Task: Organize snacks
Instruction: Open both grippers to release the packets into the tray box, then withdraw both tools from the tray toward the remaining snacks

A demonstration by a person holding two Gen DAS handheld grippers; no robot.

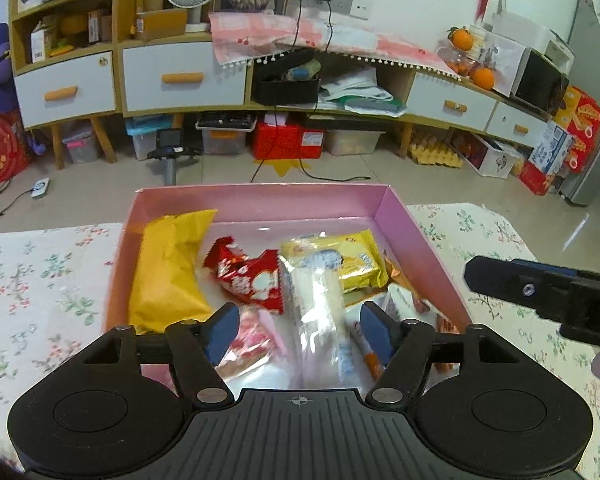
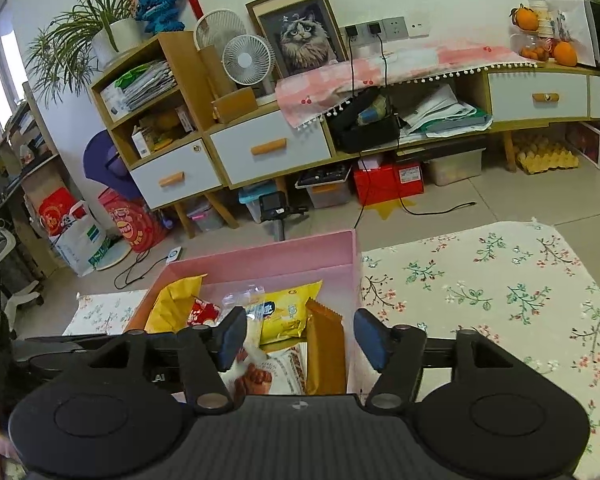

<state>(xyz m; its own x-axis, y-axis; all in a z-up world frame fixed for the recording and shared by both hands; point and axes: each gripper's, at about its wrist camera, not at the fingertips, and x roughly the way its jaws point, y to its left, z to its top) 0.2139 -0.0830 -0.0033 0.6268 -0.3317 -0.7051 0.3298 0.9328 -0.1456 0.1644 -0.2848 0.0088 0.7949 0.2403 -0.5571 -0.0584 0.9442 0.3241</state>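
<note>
An open pink box (image 1: 260, 200) sits on a floral tablecloth (image 1: 40, 280) and holds several snack packets. Inside lie a big yellow bag (image 1: 168, 268), a red packet (image 1: 248, 276), a small yellow packet (image 1: 356, 264) and a long clear-white packet (image 1: 316, 300). My left gripper (image 1: 299, 332) hangs open over the box; the clear-white packet lies blurred between its blue pads, which do not press on it. My right gripper (image 2: 300, 340) is open above the box's right side (image 2: 300, 256), over an orange-brown packet (image 2: 326, 348) and a white packet (image 2: 284, 372), gripping nothing.
Floral cloth (image 2: 500, 300) stretches to the right of the box. A black part of the right-hand tool (image 1: 532, 288) juts in beside the box. Beyond the table are tiled floor, a low cabinet (image 1: 180, 80) with drawers, storage bins and cables.
</note>
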